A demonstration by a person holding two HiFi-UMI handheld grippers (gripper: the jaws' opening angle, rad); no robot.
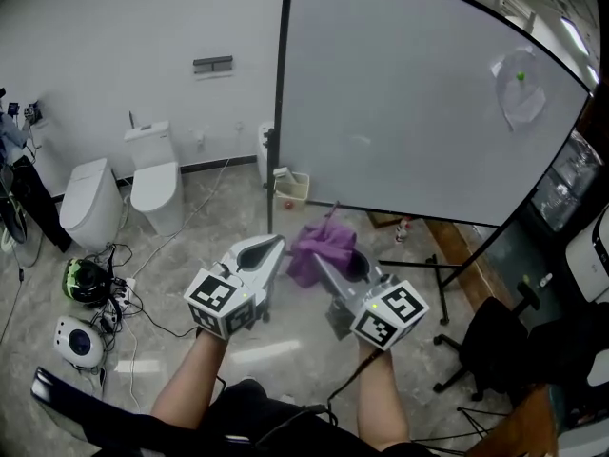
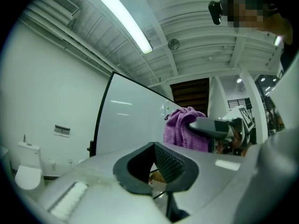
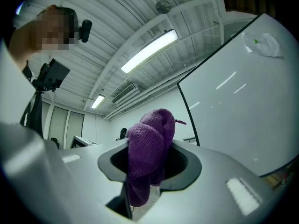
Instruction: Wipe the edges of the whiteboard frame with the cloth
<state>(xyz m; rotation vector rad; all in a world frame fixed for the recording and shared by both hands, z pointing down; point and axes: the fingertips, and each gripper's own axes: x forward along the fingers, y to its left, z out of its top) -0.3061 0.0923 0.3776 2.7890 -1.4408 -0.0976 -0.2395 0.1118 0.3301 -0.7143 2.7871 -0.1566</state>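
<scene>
A large whiteboard on a stand fills the upper right of the head view. Its black frame runs down the left edge and along the bottom. My right gripper is shut on a purple cloth, which bunches out past its tips below the board's lower left corner, apart from the frame. In the right gripper view the cloth hangs between the jaws of the right gripper. My left gripper is just left of the cloth, shut and holding nothing. The left gripper view shows the left gripper and the cloth.
Two white toilets stand by the left wall. On the floor at the left lie a helmet, cables and a white device. A small bin sits by the board's stand. An office chair is at the right.
</scene>
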